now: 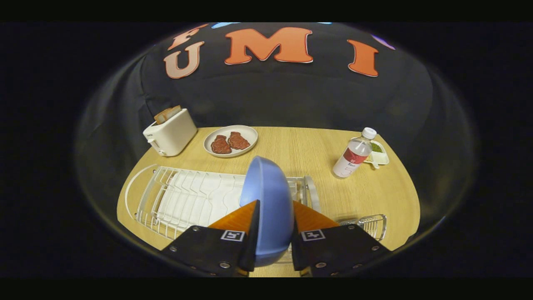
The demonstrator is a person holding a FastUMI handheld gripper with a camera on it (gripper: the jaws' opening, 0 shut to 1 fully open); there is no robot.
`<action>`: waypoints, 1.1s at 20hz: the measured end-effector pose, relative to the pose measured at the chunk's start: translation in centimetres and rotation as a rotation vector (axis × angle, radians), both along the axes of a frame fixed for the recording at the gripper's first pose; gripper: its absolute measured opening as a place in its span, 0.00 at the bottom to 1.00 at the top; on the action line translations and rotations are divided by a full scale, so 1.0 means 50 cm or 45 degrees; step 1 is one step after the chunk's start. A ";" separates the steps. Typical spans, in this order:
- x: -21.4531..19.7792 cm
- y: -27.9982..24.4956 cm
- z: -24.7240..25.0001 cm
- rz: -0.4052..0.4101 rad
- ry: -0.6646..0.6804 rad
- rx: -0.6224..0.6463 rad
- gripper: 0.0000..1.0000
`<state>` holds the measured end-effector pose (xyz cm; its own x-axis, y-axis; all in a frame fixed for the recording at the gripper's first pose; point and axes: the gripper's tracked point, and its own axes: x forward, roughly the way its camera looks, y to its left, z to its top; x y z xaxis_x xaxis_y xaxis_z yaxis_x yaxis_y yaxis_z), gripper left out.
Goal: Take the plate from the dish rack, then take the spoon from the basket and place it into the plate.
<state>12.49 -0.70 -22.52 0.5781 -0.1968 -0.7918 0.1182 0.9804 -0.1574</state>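
While clamped edge-on between both fingers of the gripper [271,246], round blue plastic plate [266,200] held upright just above the white wire dish rack [183,200], apparently lifted clear of its slots or nearly so. Gripper closed firmly on the plate, one finger on each face, low on the rim. Plate judged light, stiff and smooth-surfaced, so liable to slip or swivel if the pinch loosens; grip near the rim looks sound, though a deeper bite toward the centre would likely resist twisting better. Unlikely to shatter if dropped, but apt to clatter and roll.

Small wire basket [368,225] seen just right of the fingers, beside the rack's end; spoon inside too hard to make out. First step of the task judged close to done, with setting the plate down flat still ahead.

Beyond the rack, pale wooden counter [300,146] open across its middle, offering the widest free patch for laying the plate. Further back, white toaster [170,132] with bread slices in its slots, well apart from the plate, and next to it a white oval dish [230,141] carrying two reddish-brown pieces of food. Off to the right, clear plastic water bottle [354,155] with a red label standing upright, touching or just in front of a small white tray [381,157] with something green in it. Rack wires below and the counter's near edge by the basket judged the main snags when swinging the plate out.
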 end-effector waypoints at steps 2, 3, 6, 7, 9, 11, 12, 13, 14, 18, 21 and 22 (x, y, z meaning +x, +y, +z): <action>0.006 0.001 0.012 -0.004 -0.014 -0.026 0.33; 0.012 -0.007 0.019 -0.008 -0.026 -0.062 0.33; 0.013 -0.006 0.027 -0.006 -0.032 -0.109 0.30; 0.017 -0.004 0.030 -0.001 -0.038 -0.118 0.30; 0.024 -0.014 0.057 0.011 -0.088 -0.188 0.30; 0.025 -0.011 0.079 0.018 -0.127 -0.185 0.29; 0.024 -0.004 0.092 0.024 -0.141 -0.167 0.28; 0.017 -0.001 0.102 0.026 -0.145 -0.145 0.28; 0.007 -0.001 0.111 0.027 -0.150 -0.125 0.28; -0.038 -0.004 0.143 0.034 -0.188 -0.065 0.28; -0.086 0.006 0.158 0.071 -0.195 -0.014 0.28; -0.101 0.007 0.165 0.082 -0.202 -0.003 0.28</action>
